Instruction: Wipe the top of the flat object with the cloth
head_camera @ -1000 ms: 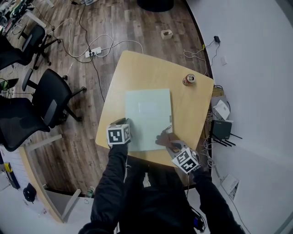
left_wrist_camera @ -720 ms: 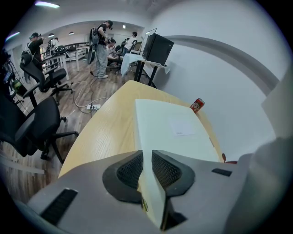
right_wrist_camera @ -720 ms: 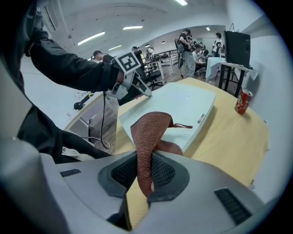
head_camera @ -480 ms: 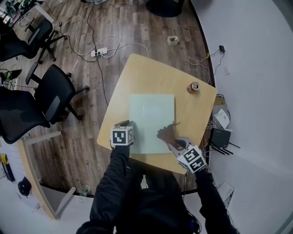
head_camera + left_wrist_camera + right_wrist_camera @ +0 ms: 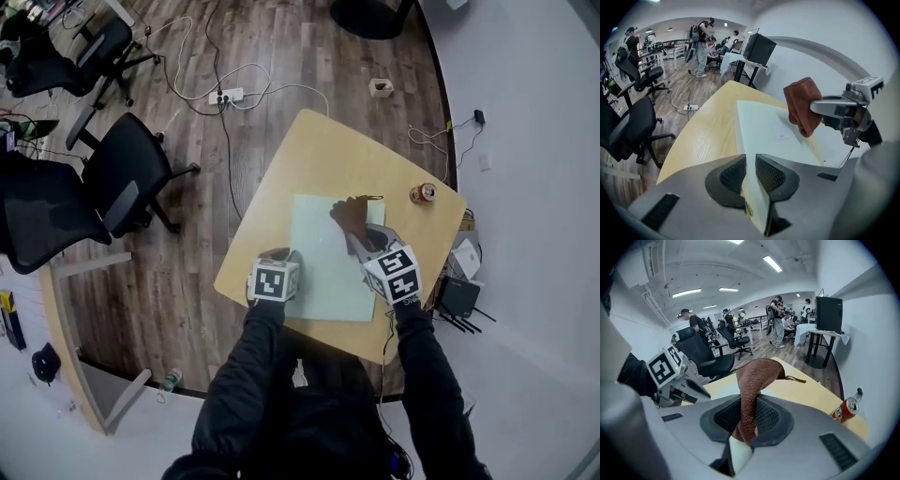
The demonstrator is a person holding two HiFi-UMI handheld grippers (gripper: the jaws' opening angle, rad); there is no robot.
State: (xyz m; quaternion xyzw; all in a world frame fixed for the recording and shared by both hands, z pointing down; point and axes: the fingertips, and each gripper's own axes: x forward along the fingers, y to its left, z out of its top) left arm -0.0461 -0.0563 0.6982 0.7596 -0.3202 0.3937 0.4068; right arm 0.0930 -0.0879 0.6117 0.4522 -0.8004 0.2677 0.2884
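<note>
While left tongs (image 5: 750, 174) pinch board (image 5: 765, 129), right tongs (image 5: 749, 420), cloth (image 5: 757, 376)

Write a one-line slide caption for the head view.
Left gripper clamps the pale board while right gripper holds a brown cloth over it.

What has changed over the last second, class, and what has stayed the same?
The right gripper, shut on the brown cloth, has swept it away from the person, from the near right edge of the pale board to its far right part. Unchanged: the left gripper stays clamped on the board's near left edge, and the red can stands on the table.
</note>
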